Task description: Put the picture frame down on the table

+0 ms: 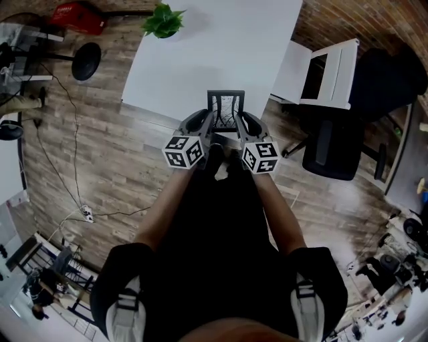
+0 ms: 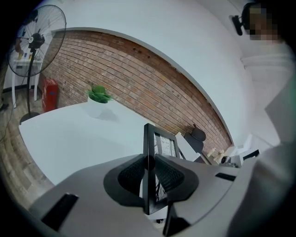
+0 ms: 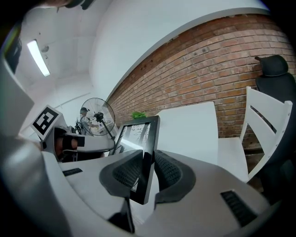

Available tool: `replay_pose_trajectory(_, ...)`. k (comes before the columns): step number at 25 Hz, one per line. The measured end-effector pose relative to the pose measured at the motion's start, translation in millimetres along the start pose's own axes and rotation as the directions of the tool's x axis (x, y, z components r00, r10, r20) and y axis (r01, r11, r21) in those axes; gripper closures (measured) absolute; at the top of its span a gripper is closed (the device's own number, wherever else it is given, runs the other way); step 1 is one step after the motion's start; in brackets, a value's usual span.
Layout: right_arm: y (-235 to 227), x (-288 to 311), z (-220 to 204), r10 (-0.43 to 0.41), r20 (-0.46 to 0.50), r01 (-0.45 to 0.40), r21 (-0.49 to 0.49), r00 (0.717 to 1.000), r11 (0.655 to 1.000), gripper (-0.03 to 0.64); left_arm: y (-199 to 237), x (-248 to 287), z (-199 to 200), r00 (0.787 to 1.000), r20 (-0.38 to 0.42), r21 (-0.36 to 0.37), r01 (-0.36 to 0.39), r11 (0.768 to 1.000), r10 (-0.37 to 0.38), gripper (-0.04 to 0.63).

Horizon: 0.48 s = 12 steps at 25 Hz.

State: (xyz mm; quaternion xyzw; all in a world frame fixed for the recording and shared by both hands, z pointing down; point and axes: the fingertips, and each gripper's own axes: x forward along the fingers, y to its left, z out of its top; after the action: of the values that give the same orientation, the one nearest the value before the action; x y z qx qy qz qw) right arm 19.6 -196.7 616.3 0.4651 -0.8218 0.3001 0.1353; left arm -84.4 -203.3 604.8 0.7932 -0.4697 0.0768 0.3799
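plant (image 1: pixel 164 20) on table (image 1: pixel 221 57), chair (image 1: pixel 332 72) right

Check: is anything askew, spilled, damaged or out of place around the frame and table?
Nothing stands out. The picture frame sits square between the left gripper and right gripper, each clamped on a side edge, and the potted plant stands upright on the white table.

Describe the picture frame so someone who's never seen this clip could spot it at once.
Find the big white table and come to its near edge. There the frame is held upright, the left claw shut on one side edge and the right claw on the other. It is the only black-edged rectangle there; the plant at the far corner is green.
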Motion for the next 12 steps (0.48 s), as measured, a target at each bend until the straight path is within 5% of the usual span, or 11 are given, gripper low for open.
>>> replay_pose_trajectory(12,-23.1,27.1,-22.1,-0.04,-0.042,0.041,0.032,0.998,0.999,0.54,21.6,33.5,-16.0,0.998,-0.063,-0.004,0.012,1.0,-0.012,0.515)
